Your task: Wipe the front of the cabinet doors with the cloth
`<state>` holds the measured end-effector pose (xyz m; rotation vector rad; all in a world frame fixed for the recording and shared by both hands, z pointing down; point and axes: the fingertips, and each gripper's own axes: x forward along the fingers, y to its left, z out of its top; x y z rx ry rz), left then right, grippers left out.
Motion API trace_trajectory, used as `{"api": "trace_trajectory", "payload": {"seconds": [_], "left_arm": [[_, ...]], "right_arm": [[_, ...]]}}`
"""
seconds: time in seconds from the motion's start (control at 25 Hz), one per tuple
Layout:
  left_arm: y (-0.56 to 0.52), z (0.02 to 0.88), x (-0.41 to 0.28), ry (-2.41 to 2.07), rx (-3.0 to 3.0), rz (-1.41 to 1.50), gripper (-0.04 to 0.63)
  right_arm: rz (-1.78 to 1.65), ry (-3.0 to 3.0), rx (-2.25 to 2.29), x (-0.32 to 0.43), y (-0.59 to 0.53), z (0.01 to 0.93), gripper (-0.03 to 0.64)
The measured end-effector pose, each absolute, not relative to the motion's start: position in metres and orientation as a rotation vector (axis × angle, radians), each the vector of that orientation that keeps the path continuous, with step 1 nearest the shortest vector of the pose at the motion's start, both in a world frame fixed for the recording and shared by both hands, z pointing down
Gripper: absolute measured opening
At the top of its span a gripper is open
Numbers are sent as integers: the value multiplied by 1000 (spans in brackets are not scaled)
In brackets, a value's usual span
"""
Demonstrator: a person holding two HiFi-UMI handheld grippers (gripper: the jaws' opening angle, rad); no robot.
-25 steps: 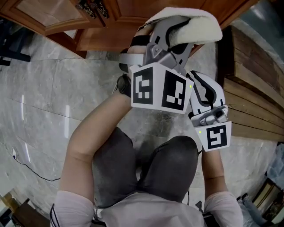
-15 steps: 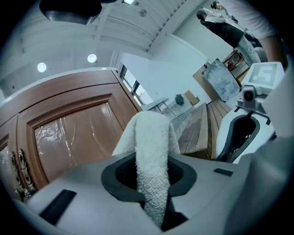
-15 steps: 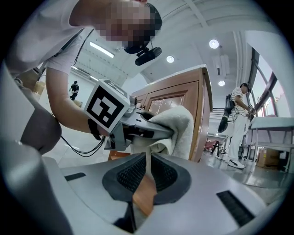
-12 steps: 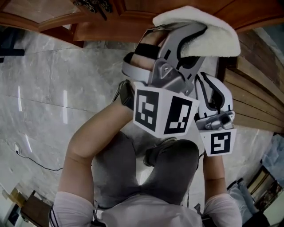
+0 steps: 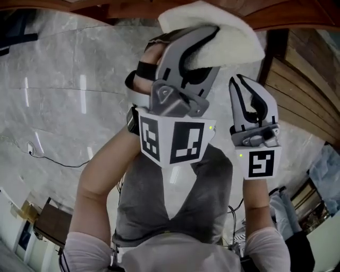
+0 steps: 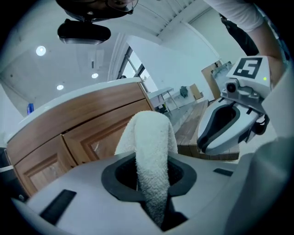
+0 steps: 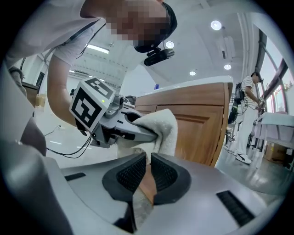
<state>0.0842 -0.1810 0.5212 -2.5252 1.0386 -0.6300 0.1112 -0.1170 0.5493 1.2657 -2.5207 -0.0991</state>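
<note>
A white terry cloth (image 5: 212, 29) is pinched in my left gripper (image 5: 204, 45), held high near the top of the head view. In the left gripper view the cloth (image 6: 151, 137) rises from between the jaws in front of the wooden cabinet doors (image 6: 78, 133). Only a strip of the cabinet (image 5: 292, 16) shows at the head view's top edge. My right gripper (image 5: 244, 87) hangs just right of the left one, jaws together and empty. In the right gripper view (image 7: 148, 172) the cloth (image 7: 163, 131) and the panelled cabinet door (image 7: 202, 128) lie ahead.
Grey marble floor (image 5: 58, 85) lies below, with a thin cable (image 5: 58, 159) on it at the left. Wooden planks (image 5: 305, 90) run along the right. A person (image 7: 248, 114) stands at the far right of the right gripper view.
Both grippers have risen and the left one with the cloth has come nearer the head camera. The cabinet has slid almost out of the head view's top.
</note>
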Motion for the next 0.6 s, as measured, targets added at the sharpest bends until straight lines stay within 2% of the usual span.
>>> {"api": "trace_trajectory", "payload": {"seconds": [0.6], "left_arm": [[-119,296,-23,1316,-2513,-752,92]], "right_arm": [[-62,-2552,1132,39,-66,298,58]]}}
